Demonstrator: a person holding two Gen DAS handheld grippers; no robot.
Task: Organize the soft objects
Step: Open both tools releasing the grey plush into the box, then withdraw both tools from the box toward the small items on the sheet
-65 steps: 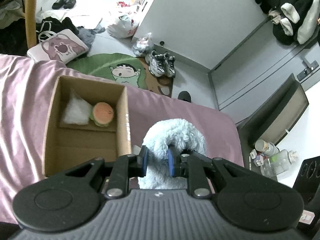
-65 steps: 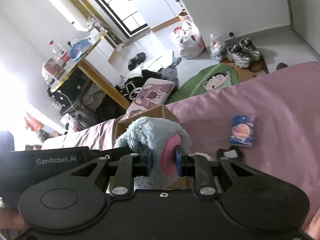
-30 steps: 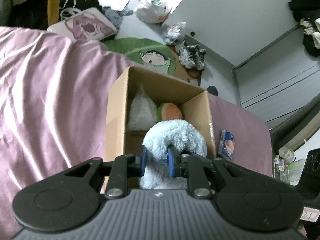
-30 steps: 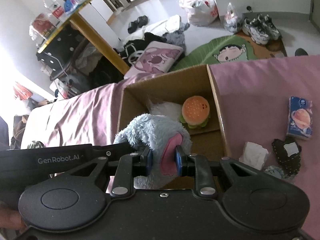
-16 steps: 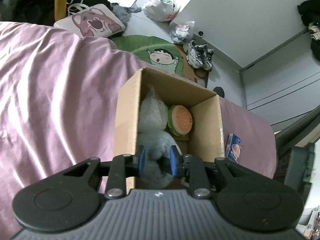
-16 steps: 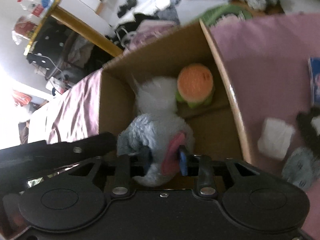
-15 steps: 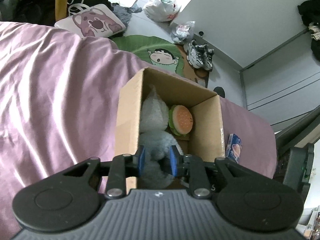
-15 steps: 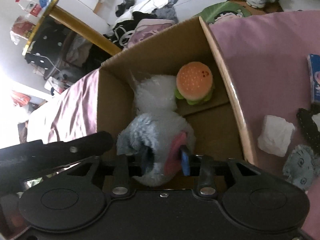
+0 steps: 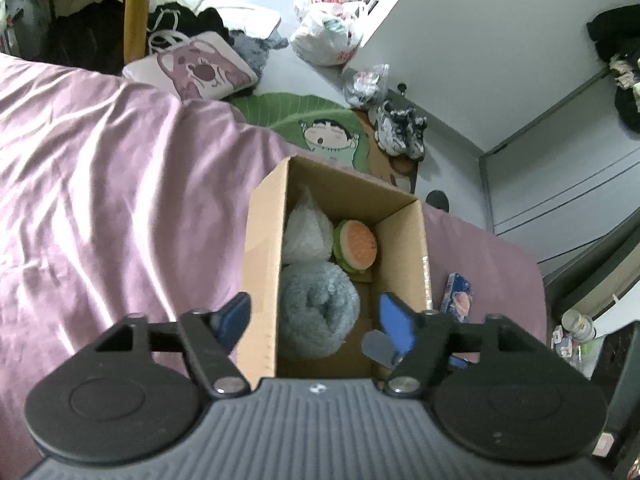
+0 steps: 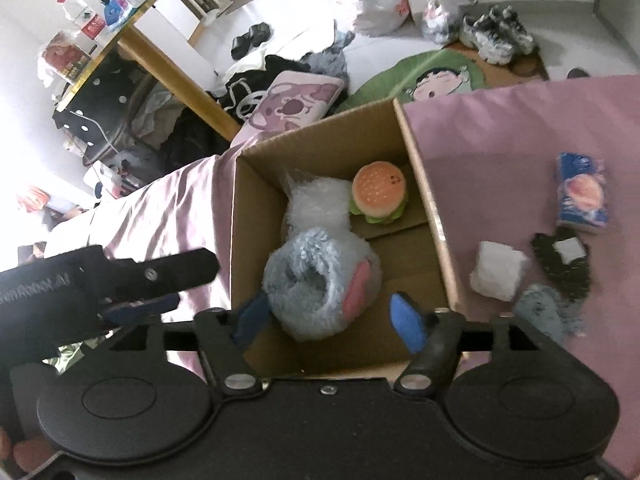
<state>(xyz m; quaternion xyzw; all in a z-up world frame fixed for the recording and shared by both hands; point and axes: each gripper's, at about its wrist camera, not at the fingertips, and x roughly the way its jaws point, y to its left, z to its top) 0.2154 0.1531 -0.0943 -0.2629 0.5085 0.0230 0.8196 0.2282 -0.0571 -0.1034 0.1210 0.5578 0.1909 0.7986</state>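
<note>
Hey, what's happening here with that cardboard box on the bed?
A person with tongs in each hand is packing soft things into the cardboard box. The blue plush lies inside it, next to a white fluffy toy and a burger plush. Both the left tongs and right tongs are open above the box, gripping nothing. More soft items wait on the pink sheet.

In the box [image 10: 320,148] on the bed [image 10: 500,128]: slipper [image 10: 320,284] nearest, burger toy [image 10: 378,192] and bagged plush [image 10: 316,208] behind. Right of the box: tissue pack [image 10: 582,194], white pad [image 10: 498,276].
</note>
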